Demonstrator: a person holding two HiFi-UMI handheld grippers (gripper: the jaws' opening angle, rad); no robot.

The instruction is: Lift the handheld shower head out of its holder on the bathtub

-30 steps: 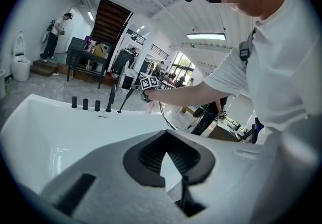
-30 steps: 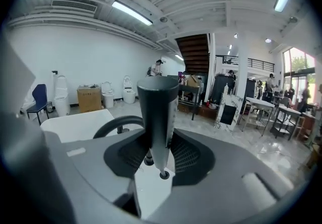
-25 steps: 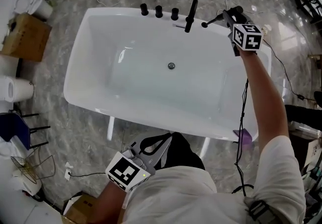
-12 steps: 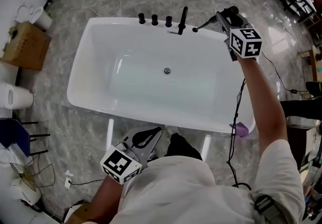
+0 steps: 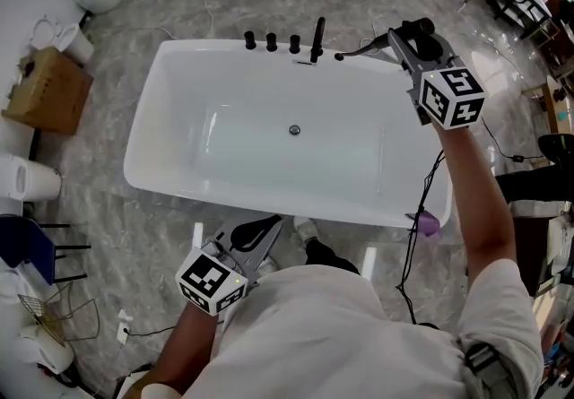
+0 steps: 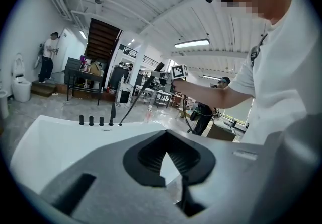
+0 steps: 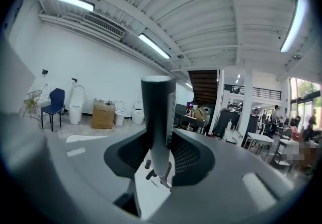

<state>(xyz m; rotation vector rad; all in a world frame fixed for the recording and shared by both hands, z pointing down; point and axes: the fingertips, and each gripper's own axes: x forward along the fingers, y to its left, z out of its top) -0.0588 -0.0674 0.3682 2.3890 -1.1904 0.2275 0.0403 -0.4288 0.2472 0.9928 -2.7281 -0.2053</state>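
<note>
**Black shower stick is out, but it can slip**

Slim black metal shower head [image 7: 158, 112] stands upright, squeezed between the jaws of the right gripper [image 5: 397, 39]. It is up above its small black holder [image 5: 339, 56] on the rim of the big white bathtub [image 5: 206, 47]. A thin black hose [image 5: 366, 47] runs from the gripper down to that holder. I think a higher pull can stretch the hose tight and tug the smooth stick out. A sideways swing can bang the tall black tap [image 5: 317, 37] beside the holder. The left gripper [image 5: 272, 229] hangs far behind, closed and empty.

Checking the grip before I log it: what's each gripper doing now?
Left gripper: closed, empty.
Right gripper: closed on the handheld shower head.
</note>
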